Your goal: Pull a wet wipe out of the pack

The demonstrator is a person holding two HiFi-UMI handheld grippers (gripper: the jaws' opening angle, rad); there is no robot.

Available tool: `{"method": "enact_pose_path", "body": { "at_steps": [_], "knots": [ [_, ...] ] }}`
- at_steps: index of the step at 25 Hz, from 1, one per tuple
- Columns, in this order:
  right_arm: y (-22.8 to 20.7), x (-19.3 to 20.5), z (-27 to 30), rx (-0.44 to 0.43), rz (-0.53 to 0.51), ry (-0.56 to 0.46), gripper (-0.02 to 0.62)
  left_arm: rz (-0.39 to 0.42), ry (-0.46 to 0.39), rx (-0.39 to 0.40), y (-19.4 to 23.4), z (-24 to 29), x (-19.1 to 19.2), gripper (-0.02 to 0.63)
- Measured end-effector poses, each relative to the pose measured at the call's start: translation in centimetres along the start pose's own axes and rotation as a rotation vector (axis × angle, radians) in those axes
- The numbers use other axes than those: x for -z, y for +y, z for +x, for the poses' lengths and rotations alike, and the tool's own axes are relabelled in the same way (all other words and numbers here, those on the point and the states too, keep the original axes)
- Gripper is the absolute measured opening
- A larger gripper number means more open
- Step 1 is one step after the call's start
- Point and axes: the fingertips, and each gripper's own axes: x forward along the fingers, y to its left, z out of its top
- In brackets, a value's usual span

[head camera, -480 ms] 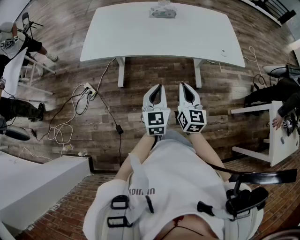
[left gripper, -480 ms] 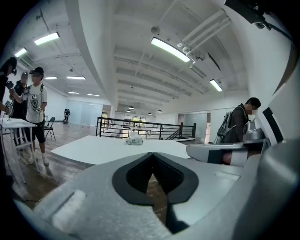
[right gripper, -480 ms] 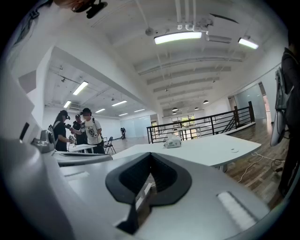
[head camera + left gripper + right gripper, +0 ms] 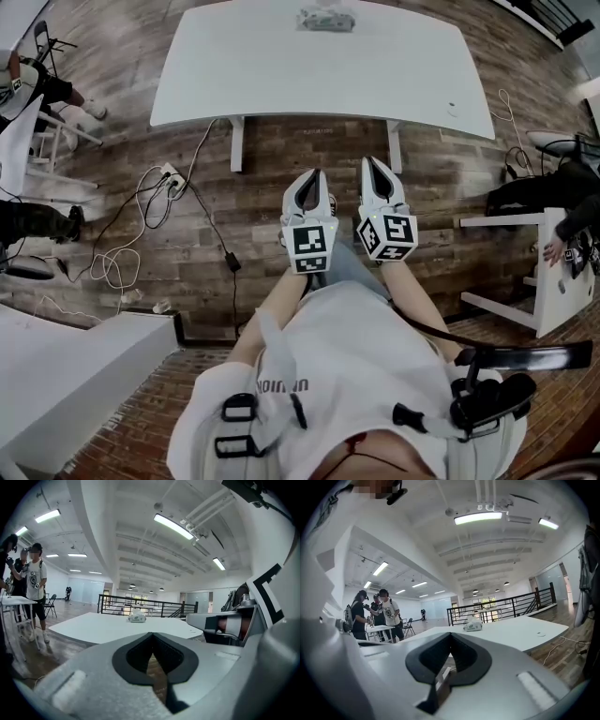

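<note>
Head view: pale wipe pack (image 4: 325,17), possibly tufted, on table (image 4: 281,75); left gripper (image 4: 314,174) and right gripper (image 4: 373,163) clenched.

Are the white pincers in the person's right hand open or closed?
Closed: the white right gripper has its jaws touching at the tips, with nothing between them.

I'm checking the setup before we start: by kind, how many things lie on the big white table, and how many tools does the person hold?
Wet wipe pack: 1
Small round item, too small to identify: 1
Grippers, the left gripper and the right gripper: 2
Total: 4
</note>
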Motion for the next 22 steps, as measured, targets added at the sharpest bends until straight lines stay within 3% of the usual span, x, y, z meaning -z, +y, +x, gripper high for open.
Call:
{"method": "enact_pose_path", "body": {
  "at_steps": [6, 15, 22],
  "knots": [
    [-1.9, -0.4, 6.0, -0.022, 0.004, 0.004, 0.005, -0.005, -0.013, -0.010, 1.9, 5.5, -1.5, 0.002],
    [-8.2, -3.3, 17.1, -0.075, 0.026, 0.013, 0.005, -0.001, -0.016, -0.019, 2.9, 19.4, -5.7, 0.002],
    [-10.7, -4.1, 22.7, -0.082, 0.024, 0.021, 0.005, -0.031, -0.021, -0.059, 5.3, 25.3, -7.4, 0.002]
  ]
}}
